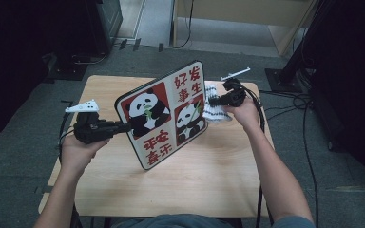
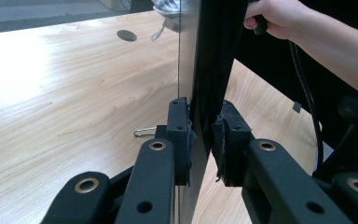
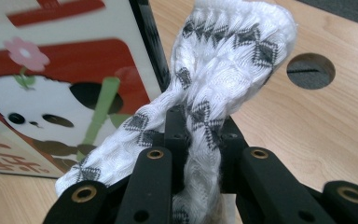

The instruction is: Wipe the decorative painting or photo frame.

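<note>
The left gripper clamps the edge of one panda sign board, holding it tilted on edge above the wooden table; its pads press both faces of the board. The right gripper is closed on one white patterned cloth, bunched just beside the board's far edge. Two pandas are printed on the board. One round hole shows in the table.

The high view looks forward and down over the whole bench. Each gripper view sits close behind its own jaws, and both share the panda sign with the high view.
</note>
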Tool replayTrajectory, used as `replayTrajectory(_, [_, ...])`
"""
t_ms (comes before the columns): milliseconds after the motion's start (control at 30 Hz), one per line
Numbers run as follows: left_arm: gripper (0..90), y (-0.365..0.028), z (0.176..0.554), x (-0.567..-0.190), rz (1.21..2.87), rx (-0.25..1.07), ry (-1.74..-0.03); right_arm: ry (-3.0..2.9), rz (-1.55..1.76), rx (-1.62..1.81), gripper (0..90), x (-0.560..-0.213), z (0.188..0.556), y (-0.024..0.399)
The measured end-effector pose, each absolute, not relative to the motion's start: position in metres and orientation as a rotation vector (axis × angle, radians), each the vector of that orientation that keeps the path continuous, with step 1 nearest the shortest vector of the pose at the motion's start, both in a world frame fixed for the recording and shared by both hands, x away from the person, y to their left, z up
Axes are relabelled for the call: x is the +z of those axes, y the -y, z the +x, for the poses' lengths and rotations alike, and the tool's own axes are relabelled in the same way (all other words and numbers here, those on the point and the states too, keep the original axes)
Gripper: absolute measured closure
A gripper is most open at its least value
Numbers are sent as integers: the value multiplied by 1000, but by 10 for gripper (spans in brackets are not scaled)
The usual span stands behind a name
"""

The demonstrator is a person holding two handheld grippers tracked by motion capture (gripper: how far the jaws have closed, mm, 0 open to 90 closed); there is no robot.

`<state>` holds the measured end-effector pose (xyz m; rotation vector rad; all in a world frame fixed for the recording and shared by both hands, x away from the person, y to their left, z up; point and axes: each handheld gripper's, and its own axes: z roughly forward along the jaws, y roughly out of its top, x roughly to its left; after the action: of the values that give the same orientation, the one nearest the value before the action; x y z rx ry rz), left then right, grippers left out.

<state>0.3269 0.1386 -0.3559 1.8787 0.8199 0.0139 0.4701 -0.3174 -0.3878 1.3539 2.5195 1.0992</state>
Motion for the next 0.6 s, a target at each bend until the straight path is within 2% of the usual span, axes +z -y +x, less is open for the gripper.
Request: replayTrajectory(600, [784,-139,327,-356,1883,18,-822,-2535,1379,1069,805,-417,462,323])
